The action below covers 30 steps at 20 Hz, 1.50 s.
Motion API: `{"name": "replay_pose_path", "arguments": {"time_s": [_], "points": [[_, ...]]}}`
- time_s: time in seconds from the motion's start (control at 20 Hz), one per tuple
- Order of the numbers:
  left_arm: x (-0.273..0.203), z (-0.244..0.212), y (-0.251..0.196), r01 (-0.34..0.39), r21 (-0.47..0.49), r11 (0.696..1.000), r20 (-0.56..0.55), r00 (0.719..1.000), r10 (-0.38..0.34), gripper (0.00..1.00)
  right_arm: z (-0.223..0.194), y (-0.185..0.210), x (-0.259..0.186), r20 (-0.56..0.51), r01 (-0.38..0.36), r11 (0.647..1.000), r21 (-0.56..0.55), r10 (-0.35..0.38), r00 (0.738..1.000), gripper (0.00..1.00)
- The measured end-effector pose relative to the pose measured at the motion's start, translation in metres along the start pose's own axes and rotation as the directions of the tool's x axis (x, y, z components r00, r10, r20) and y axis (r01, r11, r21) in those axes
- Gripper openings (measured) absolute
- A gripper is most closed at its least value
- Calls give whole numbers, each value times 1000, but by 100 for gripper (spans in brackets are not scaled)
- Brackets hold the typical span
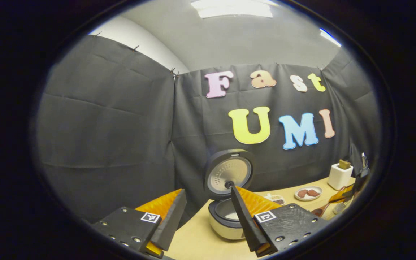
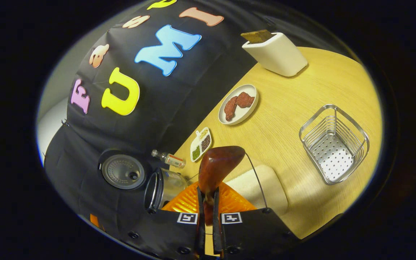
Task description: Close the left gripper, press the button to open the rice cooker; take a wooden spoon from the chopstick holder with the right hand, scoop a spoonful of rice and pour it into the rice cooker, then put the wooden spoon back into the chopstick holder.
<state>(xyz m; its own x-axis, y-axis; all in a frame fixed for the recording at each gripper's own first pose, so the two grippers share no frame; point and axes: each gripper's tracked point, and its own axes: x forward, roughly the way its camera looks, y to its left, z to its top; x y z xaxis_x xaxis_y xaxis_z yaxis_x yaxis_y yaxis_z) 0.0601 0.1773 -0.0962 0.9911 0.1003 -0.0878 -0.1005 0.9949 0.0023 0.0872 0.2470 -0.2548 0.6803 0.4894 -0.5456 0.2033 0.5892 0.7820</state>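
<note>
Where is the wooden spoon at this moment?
In the right gripper view, the wooden spoon is clamped in the right gripper, its bowl above the rice container.

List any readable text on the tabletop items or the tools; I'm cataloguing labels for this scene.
Small bottle: it has a label, too small and blurred to read.
Square markers on the left tool and right tool: black-and-white patterns, no words.
Rice cooker: no legible text.

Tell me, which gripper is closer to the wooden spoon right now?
Right. The right gripper is shut on the wooden spoon, handle between its fingers. The left gripper is open, facing the rice cooker, with the spoon off to its side.
</note>
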Motion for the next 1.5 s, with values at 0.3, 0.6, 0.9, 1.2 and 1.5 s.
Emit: {"name": "replay_pose_path", "arguments": {"time_s": [0.3, 0.6, 0.9, 1.2, 1.5], "points": [[-1, -5, 0, 0, -23, 1000, 0, 1000, 0, 80, 21, 46, -5, 26, -105, 992, 66, 104, 994, 10], [3, -13, 16, -14, -34, 999, -8, 1000, 14, 78, 21, 101, 7, 31, -190, 980, 65, 188, 982, 10], [8, -24, 42, -46, -45, 998, -15, 999, 45, 79, 4, 157, 37, 6, -261, 965, 25, 261, 965, 10], [7, -32, 76, -100, -51, 994, -21, 995, 99, 78, -23, 200, 73, -43, -297, 955, -8, 297, 954, 10], [0, -45, 100, -149, -37, 988, -37, 988, 148, 78, -54, 229, 113, -87, -314, 944, -99, 306, 948, 10]]}}
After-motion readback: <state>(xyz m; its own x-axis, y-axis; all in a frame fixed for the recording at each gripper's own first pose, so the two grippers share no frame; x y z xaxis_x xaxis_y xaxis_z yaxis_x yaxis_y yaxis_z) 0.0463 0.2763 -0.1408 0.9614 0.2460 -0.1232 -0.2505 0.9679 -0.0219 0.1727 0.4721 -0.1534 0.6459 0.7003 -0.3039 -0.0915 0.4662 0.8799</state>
